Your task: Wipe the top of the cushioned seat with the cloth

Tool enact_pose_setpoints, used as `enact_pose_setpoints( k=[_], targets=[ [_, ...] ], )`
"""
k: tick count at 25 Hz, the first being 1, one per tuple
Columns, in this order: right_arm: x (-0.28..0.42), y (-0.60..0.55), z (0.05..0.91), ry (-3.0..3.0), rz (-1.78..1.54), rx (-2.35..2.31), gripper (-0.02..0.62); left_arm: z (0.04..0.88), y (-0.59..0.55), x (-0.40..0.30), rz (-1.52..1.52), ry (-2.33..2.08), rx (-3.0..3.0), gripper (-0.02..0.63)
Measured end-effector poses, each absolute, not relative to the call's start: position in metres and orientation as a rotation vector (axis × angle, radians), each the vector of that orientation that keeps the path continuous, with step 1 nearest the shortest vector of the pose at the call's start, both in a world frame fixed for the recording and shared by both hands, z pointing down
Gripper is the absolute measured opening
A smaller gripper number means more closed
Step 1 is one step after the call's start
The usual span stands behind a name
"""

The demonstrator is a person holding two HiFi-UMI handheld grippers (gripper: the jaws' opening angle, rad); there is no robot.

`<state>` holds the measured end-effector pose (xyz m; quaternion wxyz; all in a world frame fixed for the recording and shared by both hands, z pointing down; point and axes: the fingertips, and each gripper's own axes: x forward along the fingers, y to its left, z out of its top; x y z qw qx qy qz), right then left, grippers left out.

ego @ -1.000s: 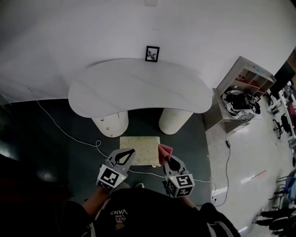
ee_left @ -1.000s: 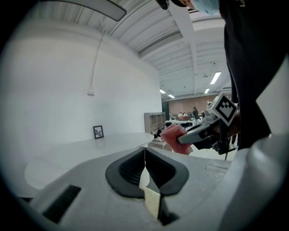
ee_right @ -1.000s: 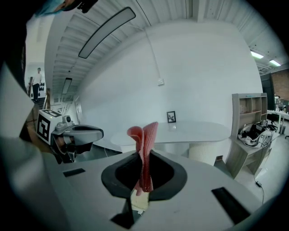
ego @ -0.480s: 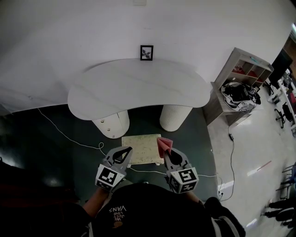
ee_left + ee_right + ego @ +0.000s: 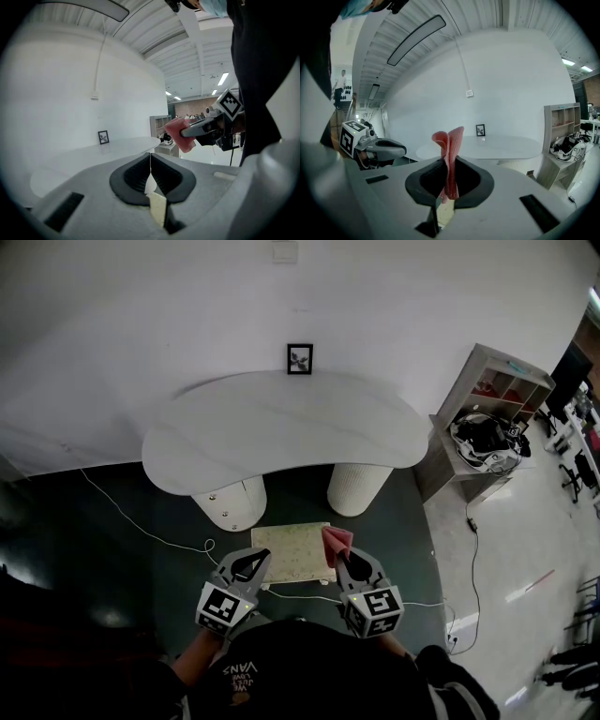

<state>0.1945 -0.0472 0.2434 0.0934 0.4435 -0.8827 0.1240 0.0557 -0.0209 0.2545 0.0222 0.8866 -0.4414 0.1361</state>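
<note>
Your right hand-held gripper (image 5: 343, 559) is clamped on the pink cloth (image 5: 336, 542). The right gripper view shows the fabric pinched between the jaws, its folded end standing upright past their tips.

Your left hand-held gripper (image 5: 255, 561) has its jaws pressed together with nothing between them. You hold the two side by side in the air, near each other but apart, with the cloth off to the right of the left one.

The cushioned seat (image 5: 291, 552), a pale speckled square, lies on the dark floor (image 5: 112, 549) below and just ahead of both sets of tips. From the head view the cloth hangs over the seat's right edge and is not laid on it.

Farther ahead of the grippers stands the white curved bench (image 5: 281, 423) on two round pedestals. A small framed picture (image 5: 300, 359) sits at its far edge against the wall.

A white cable (image 5: 141, 521) trails across the floor to the left. An open shelf unit (image 5: 497, 395) stands well off to the right.
</note>
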Motion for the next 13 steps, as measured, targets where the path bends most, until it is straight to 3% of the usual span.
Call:
enact_pose_setpoints(
  k=[13],
  targets=[
    [0.1859,-0.0480,0.2416,-2.638,0.363,1.312,0.025,0.2598,-0.0218,0.0533,0.393,-1.397,2.759,0.017]
  ],
)
